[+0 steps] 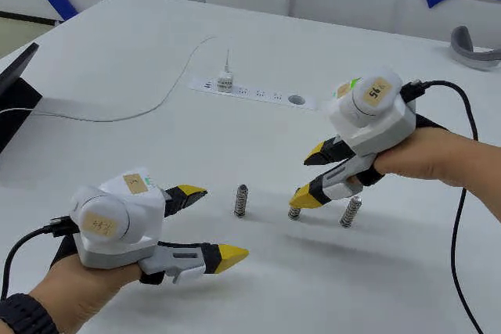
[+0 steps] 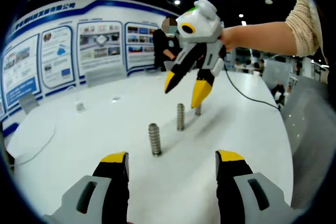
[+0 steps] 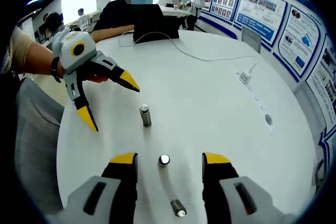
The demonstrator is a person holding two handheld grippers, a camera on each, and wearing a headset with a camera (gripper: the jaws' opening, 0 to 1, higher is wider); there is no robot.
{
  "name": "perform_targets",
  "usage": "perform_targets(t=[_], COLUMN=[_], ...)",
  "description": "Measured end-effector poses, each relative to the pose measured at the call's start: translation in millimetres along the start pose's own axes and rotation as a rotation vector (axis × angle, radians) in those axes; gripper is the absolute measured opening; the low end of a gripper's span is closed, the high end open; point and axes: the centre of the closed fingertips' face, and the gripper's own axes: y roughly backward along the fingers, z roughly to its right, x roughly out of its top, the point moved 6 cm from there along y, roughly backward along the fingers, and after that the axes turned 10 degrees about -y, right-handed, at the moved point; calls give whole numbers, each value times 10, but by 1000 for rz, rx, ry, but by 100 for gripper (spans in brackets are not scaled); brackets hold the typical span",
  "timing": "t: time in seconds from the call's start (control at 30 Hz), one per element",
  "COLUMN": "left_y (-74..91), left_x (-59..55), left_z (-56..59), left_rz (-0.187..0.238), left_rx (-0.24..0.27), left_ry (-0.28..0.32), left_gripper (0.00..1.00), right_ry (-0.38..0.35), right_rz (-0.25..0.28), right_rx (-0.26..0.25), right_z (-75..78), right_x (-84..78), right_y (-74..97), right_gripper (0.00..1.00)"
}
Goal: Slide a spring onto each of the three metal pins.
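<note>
- The left gripper (image 1: 213, 222) is nearest in the head view, low over the table (image 1: 156, 52). Its jaws are spread wide and hold nothing.
- Three springs stand upright in a row just past it: left spring (image 1: 241, 200), middle spring (image 1: 294, 213), right spring (image 1: 351, 211).
- The right gripper (image 1: 308, 177) hangs over the middle spring, jaws apart and empty, its lower tip just above that spring.
- The head view gives the springs side-on, while the right gripper view looks down on a shiny pin top (image 3: 164, 159).
- One power strip (image 1: 250, 91) lies farther back.
- A seated person (image 3: 137, 17) is beyond the table.
</note>
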Motion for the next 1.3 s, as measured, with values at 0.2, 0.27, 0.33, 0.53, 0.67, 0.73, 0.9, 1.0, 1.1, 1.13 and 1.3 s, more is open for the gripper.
perform_targets(t=[0.2, 0.27, 0.33, 0.53, 0.67, 0.73, 0.9, 1.0, 1.1, 1.13, 1.3], left_y=[-14, -21, -23, -22, -18, -16, -11, -4, 2, 3, 10], left_x=[18, 22, 34, 37, 40, 43, 45, 47, 50, 50, 44], left_z=[-12, -16, -13, -1, 1, 2, 12, 11, 15, 16, 27], left_rz=[-1, -3, -3, -8, -8, -7, -9, -9, -8, -8, -8], left_rx=[-3, -4, -6, -10, -8, -7, -9, -8, -7, -7, -6], left_ry=[0, -1, -2, -5, -3, -1, 1, -1, 0, 1, 5], left_gripper=[69, 69, 70, 71, 72, 72, 74, 74, 74, 74, 75], right_ry=[-41, -56, -72, -112, -134, -143, -167, -177, -178, -183, -190], right_rz=[51, 72, 87, 139, 180, 197, 254, 277, 298, 308, 337], right_rx=[-40, -58, -74, -105, -120, -120, -131, -141, -158, -160, -172], right_z=[63, 88, 103, 98, 60, 31, -7, -44, -61, -67, -101], right_x=[-156, -214, -274, -449, -567, -636, -754, -853, -932, -948, -1027], right_y=[188, 252, 308, 404, 446, 457, 499, 513, 524, 531, 535], right_gripper=[54, 55, 56, 58, 59, 59, 60, 61, 63, 63, 65])
